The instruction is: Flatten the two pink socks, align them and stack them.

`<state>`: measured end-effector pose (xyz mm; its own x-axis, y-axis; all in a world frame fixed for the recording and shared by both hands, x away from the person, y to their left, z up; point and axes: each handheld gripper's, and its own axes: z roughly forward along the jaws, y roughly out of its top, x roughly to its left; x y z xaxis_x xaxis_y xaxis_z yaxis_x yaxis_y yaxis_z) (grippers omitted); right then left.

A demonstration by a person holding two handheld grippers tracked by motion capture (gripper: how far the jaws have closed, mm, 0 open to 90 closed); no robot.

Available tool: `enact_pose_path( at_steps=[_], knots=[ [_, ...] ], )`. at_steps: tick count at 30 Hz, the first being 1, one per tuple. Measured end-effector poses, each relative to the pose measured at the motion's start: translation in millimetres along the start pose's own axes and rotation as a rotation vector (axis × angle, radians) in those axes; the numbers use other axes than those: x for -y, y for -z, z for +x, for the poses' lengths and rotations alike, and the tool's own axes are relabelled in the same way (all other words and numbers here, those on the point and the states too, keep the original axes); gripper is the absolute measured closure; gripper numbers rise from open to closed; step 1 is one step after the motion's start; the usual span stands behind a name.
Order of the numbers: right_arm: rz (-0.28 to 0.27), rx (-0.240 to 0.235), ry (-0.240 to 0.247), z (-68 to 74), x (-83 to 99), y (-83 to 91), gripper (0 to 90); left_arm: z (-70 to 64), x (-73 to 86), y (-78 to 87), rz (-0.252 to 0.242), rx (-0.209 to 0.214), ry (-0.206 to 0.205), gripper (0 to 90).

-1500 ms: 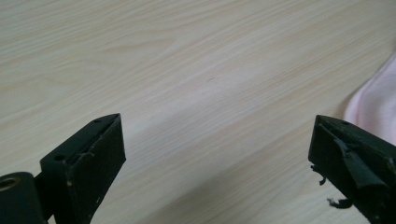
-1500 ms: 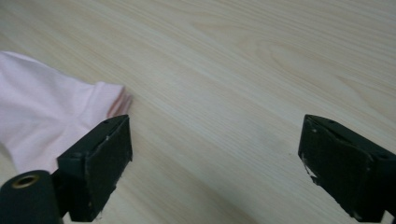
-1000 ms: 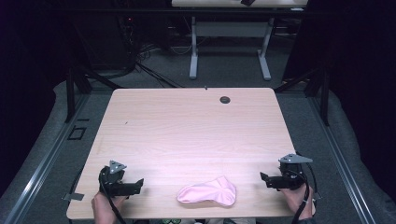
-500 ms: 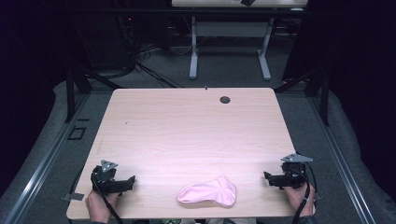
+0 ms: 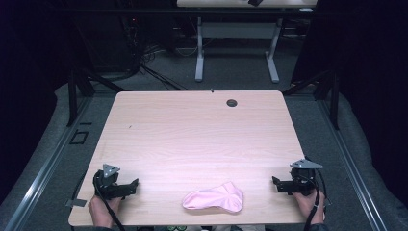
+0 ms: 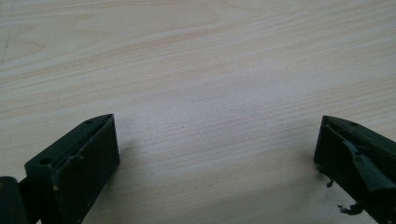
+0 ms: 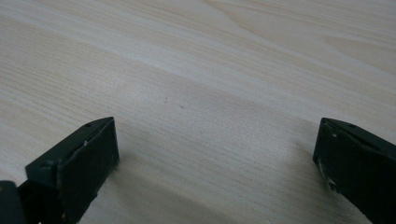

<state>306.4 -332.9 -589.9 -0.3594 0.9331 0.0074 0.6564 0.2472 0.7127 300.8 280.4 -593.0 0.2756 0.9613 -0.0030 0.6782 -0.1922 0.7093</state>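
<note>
A pink sock (image 5: 214,197) lies crumpled near the front edge of the wooden table (image 5: 197,139), between my two grippers. My left gripper (image 5: 133,185) rests low at the front left corner, pointing right toward the sock, a hand's width away from it. My right gripper (image 5: 275,183) sits at the front right, pointing left, also apart from the sock. In the left gripper view the left gripper (image 6: 217,144) has its jaws wide apart over bare wood. In the right gripper view the right gripper (image 7: 215,144) is likewise open with nothing between its jaws.
A round cable hole (image 5: 232,102) sits near the table's far edge. Beyond the table stands another desk's white frame (image 5: 235,53) on grey carpet. Black stands (image 5: 79,89) flank both far corners. Metal rails (image 5: 41,173) run along the floor at left and right.
My left gripper slid back left toward the table's front corner, then eased slightly right. The right gripper dropped a little toward the front edge. The sock has not moved.
</note>
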Motion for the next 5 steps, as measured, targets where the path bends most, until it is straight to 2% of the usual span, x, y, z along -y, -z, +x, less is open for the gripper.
enact_pose_path(
  at_steps=[5],
  knots=[
    [0.001,-0.012,0.01,-1.1,0.7,0.9,0.0,0.2,0.0,-0.1,0.0,0.001,-0.001,0.0]
  ],
)
